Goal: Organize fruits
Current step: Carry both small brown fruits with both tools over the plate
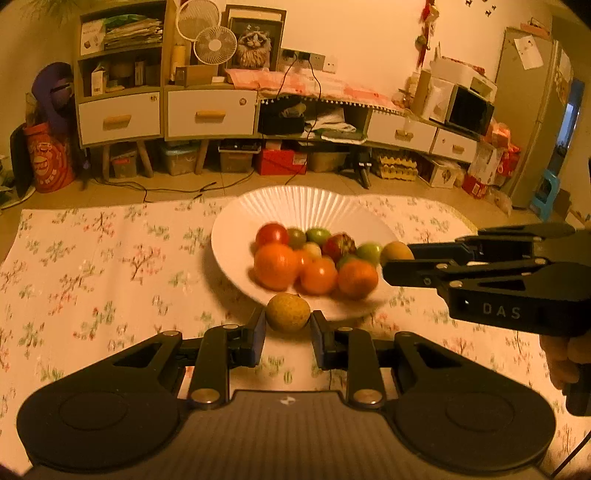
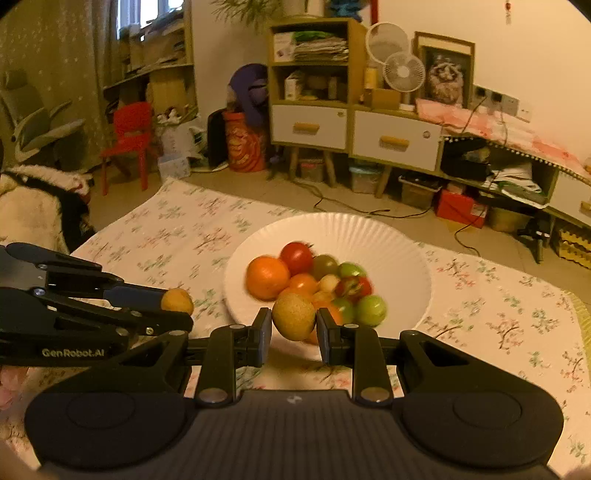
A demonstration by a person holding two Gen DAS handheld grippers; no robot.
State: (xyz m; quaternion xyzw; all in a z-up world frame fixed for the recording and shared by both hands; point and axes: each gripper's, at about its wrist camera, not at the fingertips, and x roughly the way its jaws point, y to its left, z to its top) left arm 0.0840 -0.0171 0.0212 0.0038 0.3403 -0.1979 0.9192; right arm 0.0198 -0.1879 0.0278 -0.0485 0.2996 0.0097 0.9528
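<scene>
Left wrist view only: the refrigerator [image 1: 532, 110] with notes stuck on it, the microwave [image 1: 469, 109] on the low cabinet, egg trays [image 1: 397, 168] on the floor, and a person's fingers [image 1: 561, 360] wrapped round the handle of the right gripper.
Right wrist view only: a red chair [image 2: 129, 140], a curtained window [image 2: 144, 14] at top left, a grey office chair [image 2: 33, 118], and a fluffy white and black heap [image 2: 37, 199] at the left edge.
Shared by both views: the white fluted plate [image 1: 295, 203] on the floral tablecloth [image 1: 92, 258], with the fruit pile [image 1: 314, 262] heaped in it: oranges, red tomatoes and green fruits, somewhat blurred.
Left gripper [image 1: 287, 332]: the pads are pressed onto a yellow-brown round fruit [image 1: 287, 312], pinching it on both sides. This fruit sits over the plate's near rim in the left wrist view; the right wrist view shows it just outside the plate's left edge, above the cloth.
Right gripper [image 2: 293, 332]: clamped on a second yellow-brown fruit [image 2: 293, 315], one pad on each side. The left wrist view shows that fruit at the right end of the pile, over the plate.
Contact with plate or cloth: for either held fruit, it cannot be told.
Grippers to each other: apart, with the fruit pile lying between the two fruits they hold.
</scene>
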